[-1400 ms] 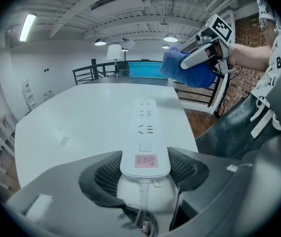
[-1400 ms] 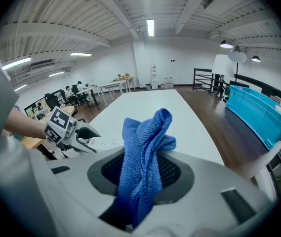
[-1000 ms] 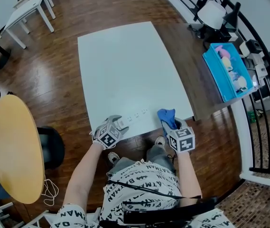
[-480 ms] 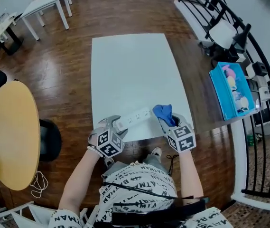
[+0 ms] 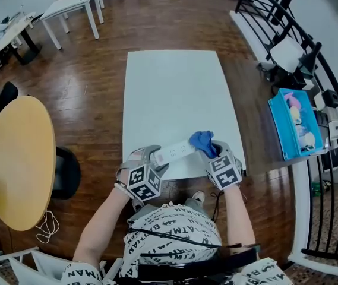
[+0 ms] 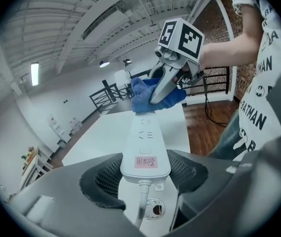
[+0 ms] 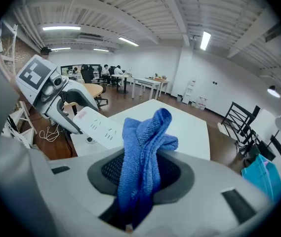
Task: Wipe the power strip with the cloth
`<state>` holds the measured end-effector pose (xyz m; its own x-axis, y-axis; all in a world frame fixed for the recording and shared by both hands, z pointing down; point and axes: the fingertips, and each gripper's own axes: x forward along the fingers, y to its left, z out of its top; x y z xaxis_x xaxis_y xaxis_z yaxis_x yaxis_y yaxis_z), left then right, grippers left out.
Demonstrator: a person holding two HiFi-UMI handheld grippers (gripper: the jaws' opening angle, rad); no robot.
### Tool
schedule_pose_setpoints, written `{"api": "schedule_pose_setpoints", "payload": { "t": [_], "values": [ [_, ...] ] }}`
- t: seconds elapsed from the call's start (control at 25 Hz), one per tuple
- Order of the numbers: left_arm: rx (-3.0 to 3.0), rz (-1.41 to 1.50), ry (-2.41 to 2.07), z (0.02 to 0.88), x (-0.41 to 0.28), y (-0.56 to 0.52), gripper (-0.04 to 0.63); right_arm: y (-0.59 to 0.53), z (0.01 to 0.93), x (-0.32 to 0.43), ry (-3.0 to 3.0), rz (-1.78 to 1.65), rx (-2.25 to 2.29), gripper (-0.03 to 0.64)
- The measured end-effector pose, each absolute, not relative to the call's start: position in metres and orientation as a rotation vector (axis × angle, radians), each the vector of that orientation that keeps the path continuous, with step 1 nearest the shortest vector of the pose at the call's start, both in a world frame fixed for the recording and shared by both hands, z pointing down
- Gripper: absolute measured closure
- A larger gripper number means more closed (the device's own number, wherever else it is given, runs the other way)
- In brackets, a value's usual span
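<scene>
Left gripper (image 5: 154,158): jaws closed on the cord end of the white power strip (image 6: 144,142), one pad against each long side. The strip was held socket face up, above the near edge of the white table (image 5: 174,82). A pink label (image 6: 145,161) sat just ahead of the pads, and the cord (image 6: 141,201) ran down between the jaws.

Right gripper (image 5: 211,151): jaws closed on a bunched blue cloth (image 7: 144,142). A loose fold stood above the jaws and met the strip's far end. It appeared to touch the plastic there, though actual pressure could not be confirmed.

Handling assessment:
- The strip was judged rigid, light and smooth-shelled, so liable to slide in the pads.
- Held at one end only, it would lever downward under any wiping load at the far end.
- The hold across the narrow sides at the cord end was judged sound, as it left the socket face bare.
- Pressure should be light, with strokes drawn toward the grip.
- The cloth was judged soft and limp, best held bunched with a wad projecting.
</scene>
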<state>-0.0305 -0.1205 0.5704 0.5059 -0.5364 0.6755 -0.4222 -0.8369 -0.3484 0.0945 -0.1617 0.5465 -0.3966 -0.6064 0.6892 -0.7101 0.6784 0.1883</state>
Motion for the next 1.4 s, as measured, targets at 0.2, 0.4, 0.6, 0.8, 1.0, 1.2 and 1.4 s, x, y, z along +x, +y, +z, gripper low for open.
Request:
{"api": "schedule_pose_setpoints", "payload": {
  "t": [0.2,0.4,0.6,0.8,1.0,1.2,1.4],
  "values": [
    [-2.591,-1.229,0.817,0.569,-0.023,-0.126,0.316,-0.148,0.54,0.071,-2.167,0.158,0.924,0.482],
    [-2.565,-1.232,0.783,0.568,-0.013,-0.129,0.316,-0.125,0.533,0.029,-2.204,0.121,0.777,0.482],
    [-2.556,-1.22,0.787,0.566,-0.009,-0.131,0.316,-0.106,0.525,-0.005,-2.256,0.108,0.649,0.482],
    [-2.517,-1.202,0.768,0.561,-0.006,-0.129,0.316,-0.092,0.521,-0.022,-2.273,0.07,0.526,0.482],
    [-2.508,-1.217,0.773,0.563,-0.008,-0.129,0.316,-0.095,0.517,-0.014,-2.281,0.056,0.478,0.482],
    [-2.53,-1.2,0.783,0.564,-0.011,-0.132,0.317,-0.104,0.504,0.011,-2.3,0.092,0.514,0.482],
    [-2.543,-1.171,0.755,0.562,-0.003,-0.129,0.318,-0.092,0.511,-0.008,-2.294,0.077,0.441,0.482]
  ]
}}
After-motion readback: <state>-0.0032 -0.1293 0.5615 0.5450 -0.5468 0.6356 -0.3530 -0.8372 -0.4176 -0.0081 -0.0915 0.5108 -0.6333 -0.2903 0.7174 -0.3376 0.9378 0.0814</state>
